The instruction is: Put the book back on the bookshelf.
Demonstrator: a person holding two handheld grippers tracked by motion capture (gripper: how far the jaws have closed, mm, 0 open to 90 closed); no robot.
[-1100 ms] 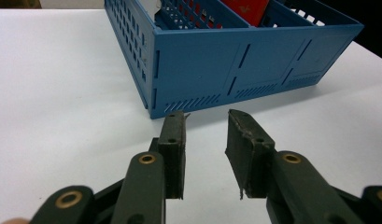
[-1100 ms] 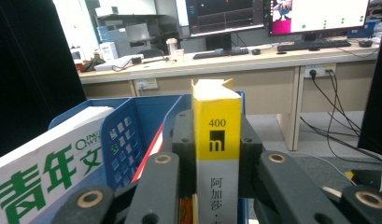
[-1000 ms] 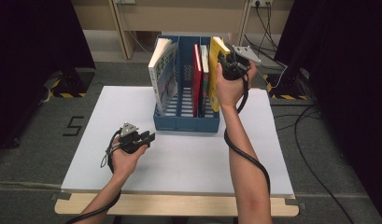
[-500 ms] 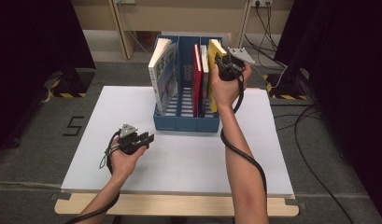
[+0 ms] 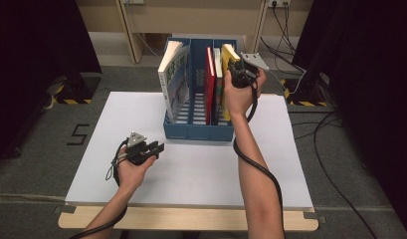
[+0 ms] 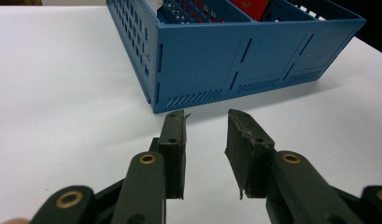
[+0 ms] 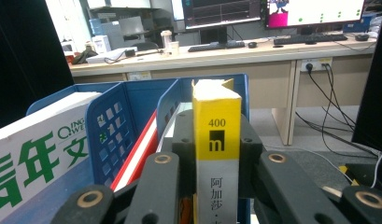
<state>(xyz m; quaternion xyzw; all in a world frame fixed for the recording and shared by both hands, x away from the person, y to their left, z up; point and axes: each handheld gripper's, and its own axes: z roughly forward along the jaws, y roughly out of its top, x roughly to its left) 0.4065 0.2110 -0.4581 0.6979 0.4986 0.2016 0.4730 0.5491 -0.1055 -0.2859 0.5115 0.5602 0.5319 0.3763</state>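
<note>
Two handheld grippers work at a white table [image 5: 201,174] — the right gripper [image 5: 234,69] pinches the spine of a yellow book [image 7: 215,135] between its black jaws, while the left gripper [image 5: 153,148] rests low over the tabletop with its jaws spread and nothing between them.

The yellow book stands upright in the rightmost compartment of a blue plastic file rack [image 5: 198,130], its glossy spine printed with "400" and a grey lower band carrying Chinese characters. Beside it in the same bay stands a white-edged volume, and a thin red book [image 5: 209,82] stands upright in the middle bay; a thicker white paperback with green lettering [image 5: 173,79] leans in the leftmost one. The rack's walls are perforated in a grid, its front panel slotted, its corners square.

The right gripper's pads [image 7: 247,154] press flat against both faces of the book. In the left gripper view, the worn, chipped rubber pads [image 6: 172,149] point at the rack's near corner, apart from it.

Bare tabletop lies open on every side of the rack — widest at the near edge, where the left hand [image 5: 131,172] sits.
</note>
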